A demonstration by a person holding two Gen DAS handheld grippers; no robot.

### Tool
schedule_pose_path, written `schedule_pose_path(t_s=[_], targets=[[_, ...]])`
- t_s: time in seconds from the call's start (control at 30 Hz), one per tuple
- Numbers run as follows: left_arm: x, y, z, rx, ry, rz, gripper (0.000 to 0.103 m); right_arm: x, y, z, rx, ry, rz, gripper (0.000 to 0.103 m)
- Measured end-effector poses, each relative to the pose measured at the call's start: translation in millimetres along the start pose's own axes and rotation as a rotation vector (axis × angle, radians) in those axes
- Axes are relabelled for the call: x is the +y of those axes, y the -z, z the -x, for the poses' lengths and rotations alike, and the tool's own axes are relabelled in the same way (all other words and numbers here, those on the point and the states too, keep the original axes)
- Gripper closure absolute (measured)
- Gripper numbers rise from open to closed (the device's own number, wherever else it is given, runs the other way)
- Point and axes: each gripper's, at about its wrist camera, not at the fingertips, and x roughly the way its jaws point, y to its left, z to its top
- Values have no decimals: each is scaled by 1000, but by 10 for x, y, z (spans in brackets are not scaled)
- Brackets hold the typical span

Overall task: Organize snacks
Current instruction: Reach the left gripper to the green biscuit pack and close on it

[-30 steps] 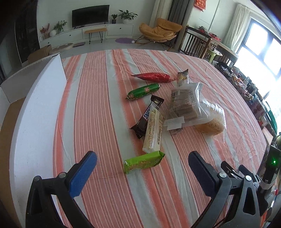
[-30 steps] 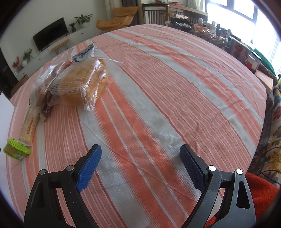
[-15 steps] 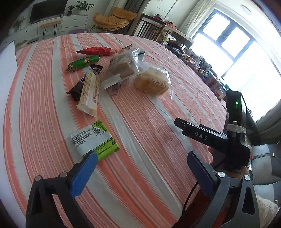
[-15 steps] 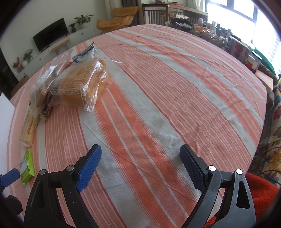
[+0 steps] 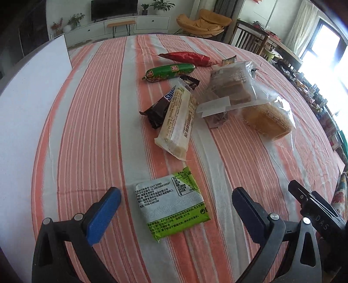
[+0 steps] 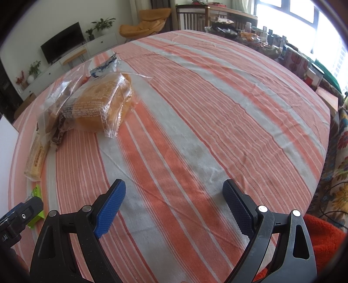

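The left tongs [image 5: 176, 202] hang spread wide astride the green wafer packet [image 5: 171, 203] at six o'clock on the tabletop [image 5: 104, 113], apparently to pinch it, while the right tongs [image 6: 174, 196] idle, released.

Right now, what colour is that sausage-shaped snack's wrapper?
Green, with a small red label; the sausage-shaped snack shows best in the left wrist view.

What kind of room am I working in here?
Most likely a home living and dining room: a flat black television on a long white media cabinet, an orange lounge chair, and an orange-and-white striped tablecloth scattered with packaged snacks.
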Motion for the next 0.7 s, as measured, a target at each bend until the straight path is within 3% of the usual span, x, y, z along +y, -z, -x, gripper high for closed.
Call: schedule_pose_path(t_s=[0.13,0.23,0.43,0.57,0.7], targets=[[174,53,19,-9,-62,21,2,-15,-3,6,0,-8,-5,10],[328,100,66,-22,-54,16,2,-7,-3,3,0,-3,-5,10],[275,190,69,-68,-95,-77,1,15,-2,-7,1,9,3,10],[285,277,110,-116,-80,-101,0,-19,-3,3,0,-9,-7,10],[330,225,102,-107,-71,-113,0,-4,-1,-2,1,0,-1,10]])
